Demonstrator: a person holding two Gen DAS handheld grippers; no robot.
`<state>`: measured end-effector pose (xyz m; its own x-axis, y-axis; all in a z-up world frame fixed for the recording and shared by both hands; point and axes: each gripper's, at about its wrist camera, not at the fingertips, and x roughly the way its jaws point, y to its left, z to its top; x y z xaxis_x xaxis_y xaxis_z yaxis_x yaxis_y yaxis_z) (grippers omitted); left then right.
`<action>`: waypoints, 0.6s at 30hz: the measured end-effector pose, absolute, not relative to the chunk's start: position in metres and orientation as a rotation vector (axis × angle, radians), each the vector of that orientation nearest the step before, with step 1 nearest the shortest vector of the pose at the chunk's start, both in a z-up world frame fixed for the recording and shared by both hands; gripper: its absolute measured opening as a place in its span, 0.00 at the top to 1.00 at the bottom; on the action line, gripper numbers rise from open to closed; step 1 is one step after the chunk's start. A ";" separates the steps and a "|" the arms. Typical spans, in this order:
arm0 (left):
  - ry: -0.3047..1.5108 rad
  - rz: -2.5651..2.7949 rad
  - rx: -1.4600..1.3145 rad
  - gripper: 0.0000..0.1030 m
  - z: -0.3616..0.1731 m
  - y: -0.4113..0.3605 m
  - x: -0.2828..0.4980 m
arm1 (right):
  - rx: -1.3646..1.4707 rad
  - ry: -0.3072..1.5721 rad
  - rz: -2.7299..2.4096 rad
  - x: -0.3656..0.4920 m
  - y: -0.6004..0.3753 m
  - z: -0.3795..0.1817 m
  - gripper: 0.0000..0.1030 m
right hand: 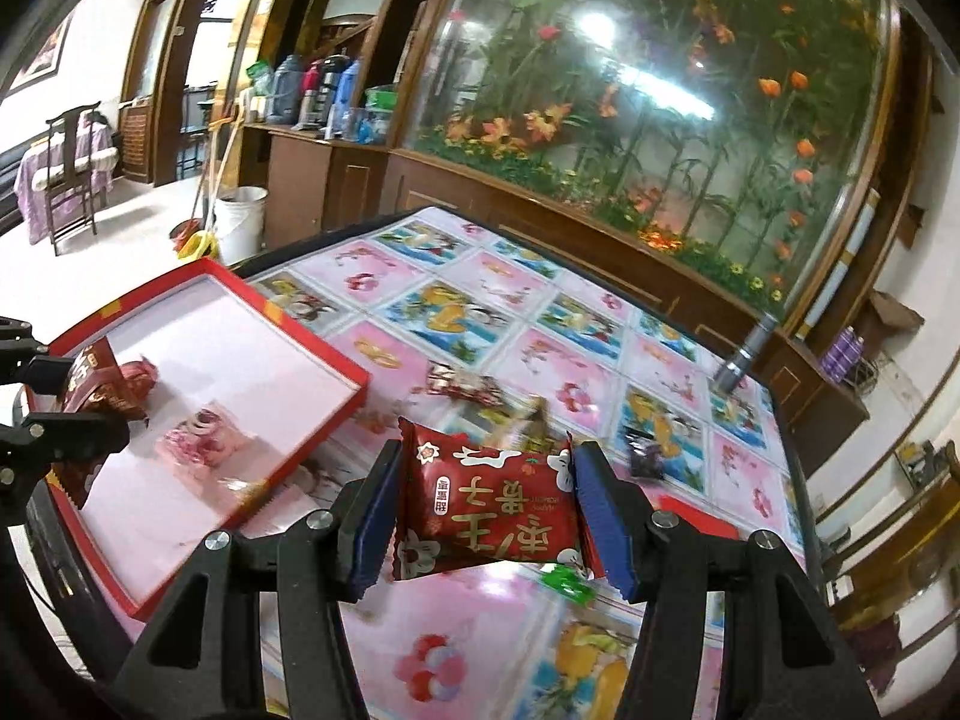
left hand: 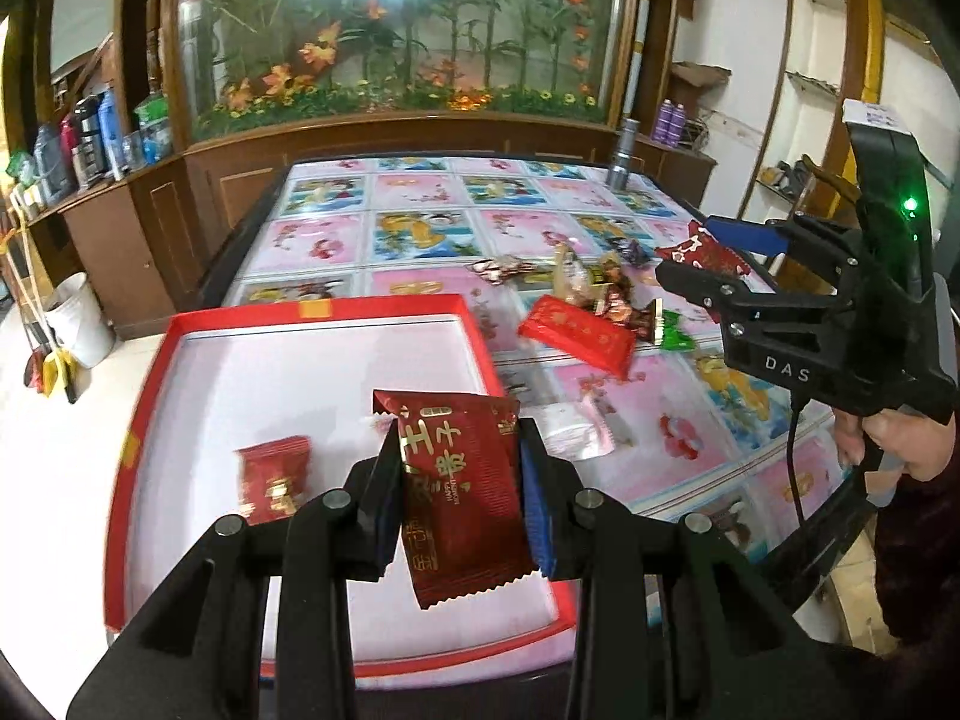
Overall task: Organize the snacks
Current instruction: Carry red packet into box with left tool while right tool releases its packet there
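My left gripper (left hand: 459, 480) is shut on a dark red snack packet (left hand: 462, 492) and holds it above the red box (left hand: 312, 307) with a white floor. A small red packet (left hand: 273, 477) lies in the box. My right gripper (right hand: 480, 498) is shut on a red packet with white flowers (right hand: 489, 507), above the table to the right of the box (right hand: 336, 420). In the left wrist view the right gripper (left hand: 702, 255) shows at the right with its packet (left hand: 705, 252). In the right wrist view the left gripper (right hand: 66, 402) shows at the left edge with its packet (right hand: 96, 390).
A pile of loose snacks (left hand: 591, 294), with a long red packet (left hand: 576, 333), lies on the patterned table (left hand: 420, 228). A silver flashlight (left hand: 621, 156) stands at the far right. A green candy (right hand: 564, 582) and a dark one (right hand: 645, 456) lie nearby. A white bucket (left hand: 78, 318) stands on the floor.
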<state>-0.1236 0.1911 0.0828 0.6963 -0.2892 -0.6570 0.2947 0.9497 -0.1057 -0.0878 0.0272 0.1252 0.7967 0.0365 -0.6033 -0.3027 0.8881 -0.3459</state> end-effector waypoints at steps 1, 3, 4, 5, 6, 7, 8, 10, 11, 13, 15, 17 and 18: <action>0.731 -0.317 0.007 0.69 0.083 0.195 -0.123 | -0.450 0.629 0.199 -0.087 0.033 0.124 0.44; 0.735 -0.286 0.006 0.69 0.079 0.207 -0.125 | -0.458 0.639 0.232 -0.086 0.049 0.120 0.44; 0.739 -0.268 0.010 0.69 0.077 0.213 -0.126 | -0.460 0.645 0.251 -0.085 0.059 0.118 0.44; 0.743 -0.253 0.011 0.69 0.074 0.218 -0.126 | -0.462 0.651 0.272 -0.083 0.069 0.114 0.44; 0.751 -0.232 0.008 0.69 0.071 0.225 -0.127 | -0.464 0.657 0.287 -0.082 0.078 0.111 0.44; 0.760 -0.214 -0.001 0.69 0.068 0.234 -0.127 | -0.469 0.668 0.309 -0.079 0.089 0.107 0.44; 0.769 -0.199 -0.009 0.69 0.065 0.241 -0.126 | -0.472 0.679 0.332 -0.077 0.100 0.103 0.44; 0.780 -0.172 -0.018 0.69 0.060 0.253 -0.126 | -0.473 0.700 0.377 -0.074 0.121 0.095 0.44; 0.787 -0.158 -0.023 0.69 0.056 0.260 -0.126 | -0.479 0.716 0.396 -0.072 0.132 0.089 0.44; 0.799 -0.140 -0.027 0.69 0.051 0.267 -0.125 | -0.480 0.750 0.436 -0.068 0.151 0.077 0.44; 0.804 -0.117 -0.018 0.69 0.046 0.272 -0.123 | -0.463 0.792 0.480 -0.064 0.167 0.066 0.44; 0.809 -0.122 -0.017 0.69 0.043 0.274 -0.118 | -0.437 0.810 0.497 -0.057 0.180 0.055 0.44; 0.814 -0.131 -0.013 0.69 0.041 0.274 -0.112 | -0.420 0.814 0.504 -0.053 0.184 0.053 0.43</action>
